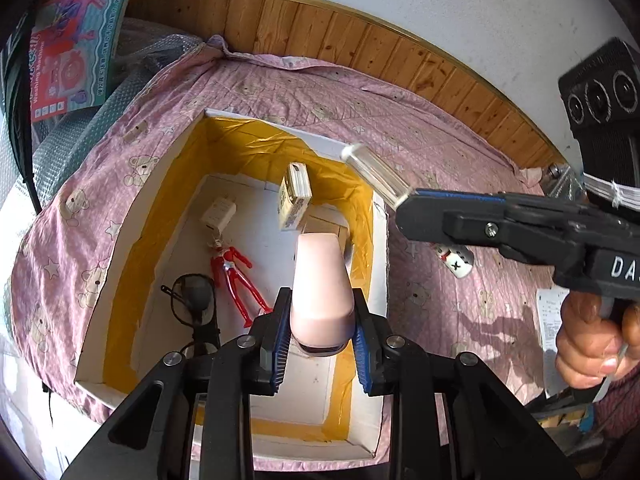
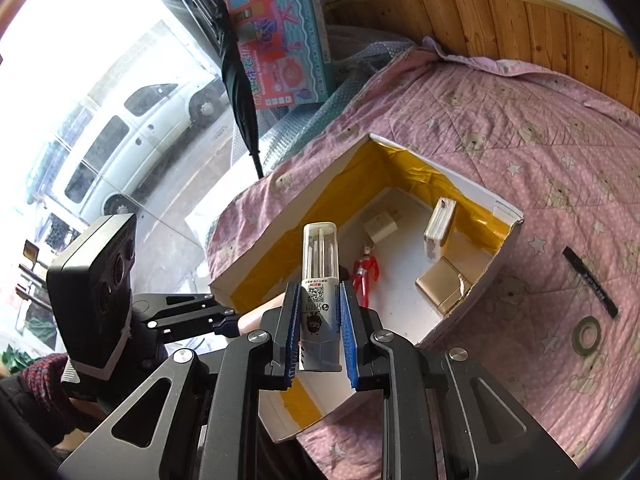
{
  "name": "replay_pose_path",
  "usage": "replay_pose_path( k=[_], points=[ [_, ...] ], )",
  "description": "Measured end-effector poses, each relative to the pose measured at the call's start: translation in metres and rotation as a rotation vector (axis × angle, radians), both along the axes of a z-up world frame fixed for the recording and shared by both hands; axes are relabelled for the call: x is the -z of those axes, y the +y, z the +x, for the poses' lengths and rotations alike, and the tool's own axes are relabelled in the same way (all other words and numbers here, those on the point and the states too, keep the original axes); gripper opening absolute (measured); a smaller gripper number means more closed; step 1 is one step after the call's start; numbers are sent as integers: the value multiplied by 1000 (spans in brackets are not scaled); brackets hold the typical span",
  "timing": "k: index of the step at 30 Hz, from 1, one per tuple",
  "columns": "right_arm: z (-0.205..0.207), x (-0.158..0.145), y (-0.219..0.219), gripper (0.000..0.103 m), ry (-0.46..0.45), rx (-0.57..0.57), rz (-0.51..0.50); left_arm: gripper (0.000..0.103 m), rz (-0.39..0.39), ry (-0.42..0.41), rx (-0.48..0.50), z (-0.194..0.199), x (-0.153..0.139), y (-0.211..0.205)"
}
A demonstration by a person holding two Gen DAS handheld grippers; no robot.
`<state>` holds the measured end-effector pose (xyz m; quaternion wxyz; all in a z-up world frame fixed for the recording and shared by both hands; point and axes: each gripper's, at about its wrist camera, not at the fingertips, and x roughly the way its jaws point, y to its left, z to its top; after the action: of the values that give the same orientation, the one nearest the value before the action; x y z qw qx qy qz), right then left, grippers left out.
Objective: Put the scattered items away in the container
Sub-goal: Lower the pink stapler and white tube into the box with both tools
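Note:
My left gripper [image 1: 322, 334] is shut on a pale pink bottle [image 1: 322, 288], held above the open white box [image 1: 378, 240] with yellow-taped inner walls. My right gripper [image 2: 320, 332] is shut on a clear-capped tube with a printed label [image 2: 319, 280], hovering over the box's [image 2: 506, 212] near-left side; the tube [image 1: 376, 176] also shows in the left wrist view over the box's right rim. Inside the box lie a red figure [image 1: 236, 280], a white charger [image 1: 219, 213], a cream carton [image 1: 295, 196], black glasses [image 1: 192, 300] and a gold box [image 2: 442, 286].
A small white bottle [image 1: 456, 260] lies on the pink bear-print quilt [image 1: 440, 152] right of the box. A black strip [image 2: 592, 282] and a tape roll [image 2: 587, 335] rest on the quilt [image 2: 520, 120]. A toy carton [image 2: 280, 36] and umbrella [image 2: 240, 80] lean at the back left.

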<state>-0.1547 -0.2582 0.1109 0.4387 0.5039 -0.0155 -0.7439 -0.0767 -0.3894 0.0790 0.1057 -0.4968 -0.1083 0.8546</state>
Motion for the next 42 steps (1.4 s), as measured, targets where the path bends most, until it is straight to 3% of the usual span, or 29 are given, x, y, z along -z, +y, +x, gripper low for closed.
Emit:
replay_pose_path(
  k=[9,12,17,22,35,42],
  points=[
    [-19,29,-20,19,-81,-50,86,29,-118,-8,360,14,14,18],
    [-22,35,-27,19,-89,-73,117,29,-202,12,457,16,20,27],
    [-31,49,-40,19,-106,-99,180,29,-349,6,559,15,35,38],
    [-37,64,-53,19,-99,-127,260,29,-420,-5,639,13,50,44],
    [-44,106,-83,19,-54,-188,459,29,-432,-7,836,15,63,57],
    [-46,117,-99,19,0,-239,549,28,-381,-23,923,14,70,60]
  ],
)
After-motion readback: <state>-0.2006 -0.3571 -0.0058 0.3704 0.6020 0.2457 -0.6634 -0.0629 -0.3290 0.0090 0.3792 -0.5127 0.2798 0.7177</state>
